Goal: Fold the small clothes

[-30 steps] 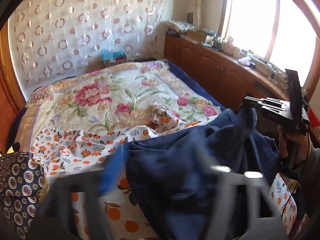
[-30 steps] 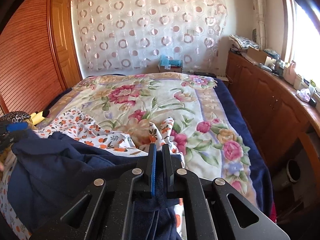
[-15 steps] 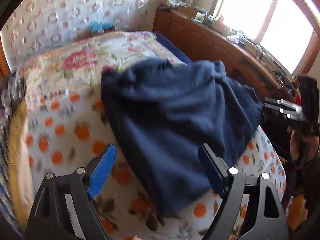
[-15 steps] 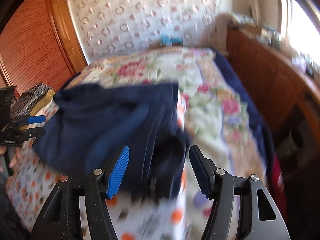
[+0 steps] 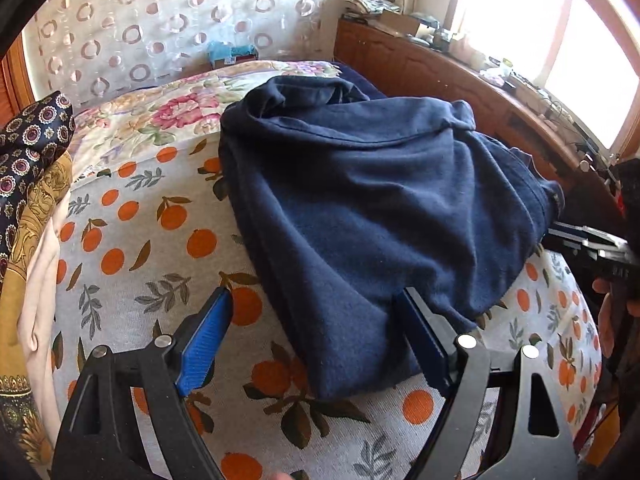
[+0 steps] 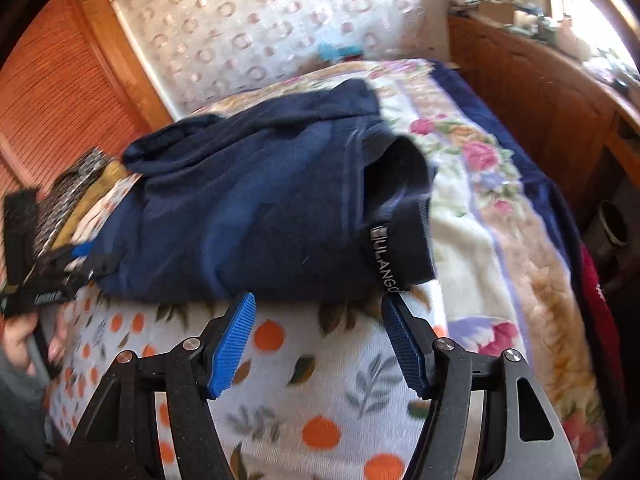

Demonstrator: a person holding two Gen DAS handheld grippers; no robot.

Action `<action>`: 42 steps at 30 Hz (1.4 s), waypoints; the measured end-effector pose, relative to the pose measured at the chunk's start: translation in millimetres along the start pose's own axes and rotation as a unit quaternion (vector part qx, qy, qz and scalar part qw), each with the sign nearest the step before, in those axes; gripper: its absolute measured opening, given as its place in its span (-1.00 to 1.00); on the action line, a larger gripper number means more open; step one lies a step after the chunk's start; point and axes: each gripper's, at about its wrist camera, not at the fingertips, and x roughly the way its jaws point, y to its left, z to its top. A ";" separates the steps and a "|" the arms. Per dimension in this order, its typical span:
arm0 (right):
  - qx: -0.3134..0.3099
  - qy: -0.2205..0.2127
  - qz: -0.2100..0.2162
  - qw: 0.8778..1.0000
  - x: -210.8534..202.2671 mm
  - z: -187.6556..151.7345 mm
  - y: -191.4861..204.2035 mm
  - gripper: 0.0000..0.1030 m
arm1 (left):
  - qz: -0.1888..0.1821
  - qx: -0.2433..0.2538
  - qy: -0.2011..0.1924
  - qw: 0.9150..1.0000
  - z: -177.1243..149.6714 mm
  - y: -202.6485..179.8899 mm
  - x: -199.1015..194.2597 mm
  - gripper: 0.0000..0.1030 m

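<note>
While both hand-held grippers gape, L (image 5: 316, 334) & R (image 6: 318, 338), navy garment (image 5: 372, 208) edge btwn fingers.

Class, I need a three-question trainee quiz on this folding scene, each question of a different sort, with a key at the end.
1. True or false: the left gripper is clamped on the navy garment.
2. Multiple choice: the navy garment lies on A) bare wood, B) the orange-print cloth, C) the wooden cabinet.
3. Fill in: the right gripper has its jaws ____.

Key: 1 false, its jaws stand open; 2 B; 3 open.
</note>
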 end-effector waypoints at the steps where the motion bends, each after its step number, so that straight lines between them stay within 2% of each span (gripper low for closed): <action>1: 0.001 -0.003 0.001 1.000 2.5 2.5 -0.8 0.31 | 0.000 0.000 -0.001 1.000 -0.2 0.3 0.5 0.65; 8: 0.034 -0.008 -0.012 0.999 19.4 10.9 -7.2 0.31 | -0.006 -0.005 -0.002 1.000 -2.0 0.2 8.2 0.65; 12: 0.018 -0.014 -0.034 0.999 25.8 10.4 4.6 0.31 | 0.004 0.006 -0.017 1.000 -7.6 -4.4 7.4 0.64; 13: 0.010 -0.014 -0.041 0.999 27.7 9.9 8.7 0.29 | 0.003 0.009 -0.018 1.000 -9.3 -4.4 6.5 0.59; 14: 0.002 -0.014 -0.049 0.999 28.7 9.7 11.0 0.09 | -0.007 0.012 -0.021 1.000 -9.3 -4.8 5.3 0.34; 15: -0.004 -0.013 -0.054 0.998 30.2 10.1 13.2 -0.19 | -0.023 0.015 -0.023 0.999 -9.0 -4.9 3.5 0.19; 16: -0.004 -0.011 -0.049 0.999 31.1 11.6 13.6 -0.30 | -0.025 0.018 -0.023 0.999 -8.5 -5.7 2.8 -0.01; 17: -0.003 -0.012 -0.045 0.999 32.0 13.4 14.0 -0.54 | -0.028 0.021 -0.022 0.999 -8.1 -6.6 1.5 -0.45; 18: -0.005 -0.013 -0.041 0.999 31.7 15.8 13.8 -0.68 | -0.028 0.023 -0.020 0.999 -6.1 -7.5 0.4 -0.63; 19: -0.008 -0.014 -0.038 0.999 31.1 19.1 14.5 -0.72 | -0.033 0.021 -0.023 0.999 -3.2 -7.3 -3.5 -0.76; 20: -0.012 -0.017 -0.034 0.999 29.7 22.2 15.2 -0.75 | -0.039 0.022 -0.025 0.999 0.0 -7.2 -7.5 -0.80; 23: -0.027 -0.046 -0.023 0.998 5.9 35.8 21.6 -0.77 | -0.053 0.027 -0.051 0.997 17.4 -7.5 -37.2 -0.83; 28: -0.054 -0.110 0.002 0.993 -65.7 63.4 40.7 -0.79 | -0.060 0.038 -0.114 0.991 47.3 -7.5 -107.5 -0.84; 32: -0.077 -0.133 0.033 0.988 -113.2 76.0 57.9 -0.80 | -0.061 0.049 -0.155 0.985 60.4 -4.5 -167.9 -0.84; 35: -0.090 -0.132 0.043 0.986 -121.6 90.9 67.4 -0.81 | -0.046 0.054 -0.160 0.985 71.6 0.7 -183.8 -0.84; 39: -0.086 -0.120 0.052 0.988 -105.1 120.6 74.0 -0.82 | -0.031 0.036 -0.146 0.988 102.0 18.9 -174.8 -0.84; 42: -0.089 -0.132 0.055 0.986 -100.8 144.3 80.4 -0.83 | -0.001 0.035 -0.170 0.985 128.1 31.1 -184.8 -0.84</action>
